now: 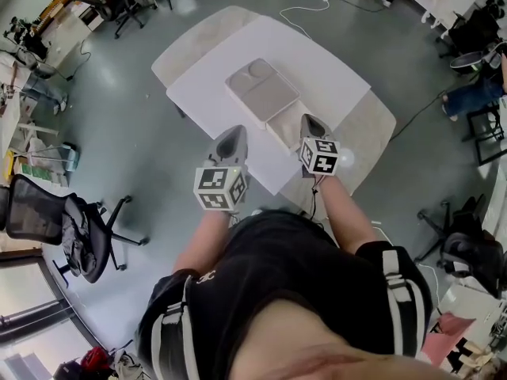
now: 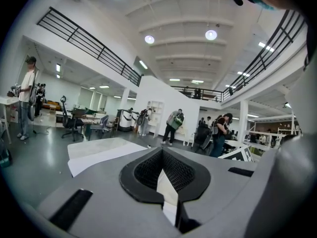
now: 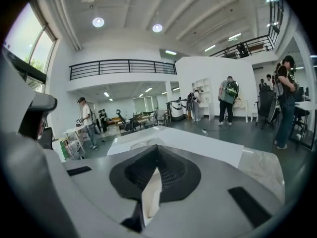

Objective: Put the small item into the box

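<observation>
A flat beige box (image 1: 263, 91) lies on the white sheet in the middle of the table (image 1: 214, 34), with a paler part (image 1: 283, 130) at its near side. I can make out no small item. My left gripper (image 1: 235, 131) hovers over the sheet's near edge, to the near left of the box, jaws together and empty. My right gripper (image 1: 309, 119) is just right of the box's near end, jaws also closed with nothing between them. In the left gripper view the pads (image 2: 148, 170) meet at the tip. The right gripper view looks over its closed tip at the box (image 3: 143, 143).
The white sheet (image 1: 333, 74) covers most of the beige table. A black office chair (image 1: 75, 228) stands on the floor at the left. Cables (image 1: 305, 10) run behind the table. Several people (image 2: 173, 125) stand by desks farther back in the hall.
</observation>
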